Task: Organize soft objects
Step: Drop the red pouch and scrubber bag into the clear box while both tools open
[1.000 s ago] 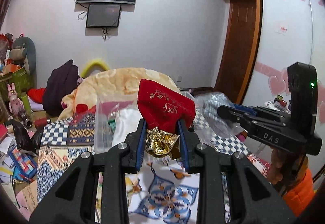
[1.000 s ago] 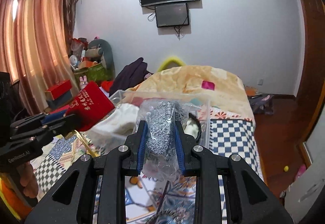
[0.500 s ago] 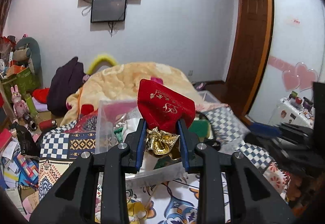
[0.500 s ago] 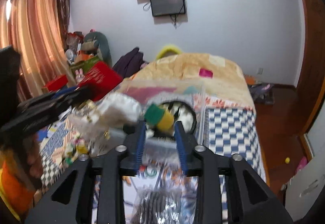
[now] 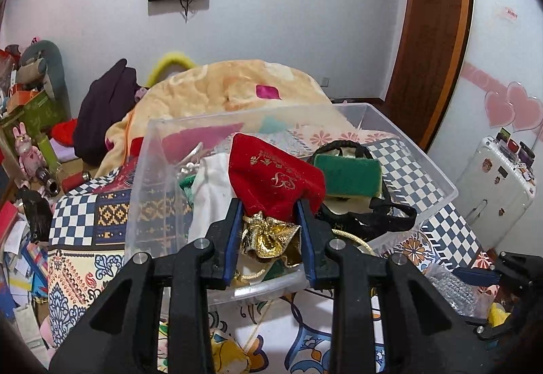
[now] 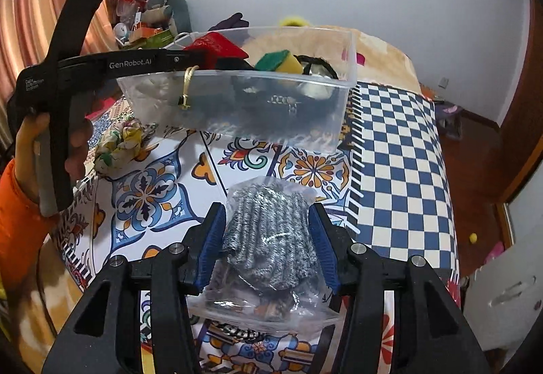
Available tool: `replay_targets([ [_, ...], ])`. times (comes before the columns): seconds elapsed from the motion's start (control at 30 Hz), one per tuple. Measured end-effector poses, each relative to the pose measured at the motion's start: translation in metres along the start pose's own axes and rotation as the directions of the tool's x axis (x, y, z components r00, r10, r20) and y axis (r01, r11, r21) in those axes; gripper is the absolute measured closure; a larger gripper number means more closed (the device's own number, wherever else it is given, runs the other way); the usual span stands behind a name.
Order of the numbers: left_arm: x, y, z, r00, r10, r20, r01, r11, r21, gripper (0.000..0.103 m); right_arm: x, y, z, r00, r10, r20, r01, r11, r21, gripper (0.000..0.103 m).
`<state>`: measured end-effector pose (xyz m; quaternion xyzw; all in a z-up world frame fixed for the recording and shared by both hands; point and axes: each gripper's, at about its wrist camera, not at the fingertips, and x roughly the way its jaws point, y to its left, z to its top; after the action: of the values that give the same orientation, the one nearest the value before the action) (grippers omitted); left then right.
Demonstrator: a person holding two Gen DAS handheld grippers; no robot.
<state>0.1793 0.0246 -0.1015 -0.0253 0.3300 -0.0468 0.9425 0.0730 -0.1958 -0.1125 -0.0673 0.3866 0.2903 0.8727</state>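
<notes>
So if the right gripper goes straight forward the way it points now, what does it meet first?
Probably the near wall of the clear plastic bin, beyond the bagged steel scrubber between the right gripper fingers. Only patterned bedcover lies between; depth is uncertain.

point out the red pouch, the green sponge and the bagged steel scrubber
red pouch (image 5: 271, 175), left wrist view, on its red velvet front
green sponge (image 5: 346, 175), left wrist view, on its green face
bagged steel scrubber (image 6: 269, 231), right wrist view, on the grey coil
</notes>
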Motion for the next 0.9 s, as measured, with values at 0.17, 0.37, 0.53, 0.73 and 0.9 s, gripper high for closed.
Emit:
replay_targets([
  [0.17,-0.005,-0.003,-0.001,1.0,-0.006,0.001,0.006,1.0,0.008,0.071,0.005,-0.001,0.0,1.0,-0.002,0.001,0.002,1.0,0.0,0.068],
  [0.37,-0.024,-0.008,-0.002,0.999,-0.029,0.03,0.028,0.999,0.018,0.061,-0.007,-0.001,0.009,0.998,0.002,0.057,-0.003,1.0,0.007,0.074],
  [0.53,-0.053,-0.011,0.001,0.993,-0.035,0.109,0.032,0.999,0.026,0.045,-0.025,-0.004,0.029,0.989,0.018,0.145,-0.021,1.0,0.02,0.074],
  [0.73,-0.085,-0.006,0.006,0.981,-0.022,0.19,0.019,1.0,0.016,0.02,-0.031,-0.01,0.061,0.969,-0.023,0.246,0.012,0.999,0.046,0.074],
  [0.9,-0.098,0.004,0.01,0.973,0.026,0.229,-0.026,1.0,-0.003,0.008,-0.019,-0.015,0.088,0.961,-0.056,0.271,0.043,0.998,0.052,0.074],
])
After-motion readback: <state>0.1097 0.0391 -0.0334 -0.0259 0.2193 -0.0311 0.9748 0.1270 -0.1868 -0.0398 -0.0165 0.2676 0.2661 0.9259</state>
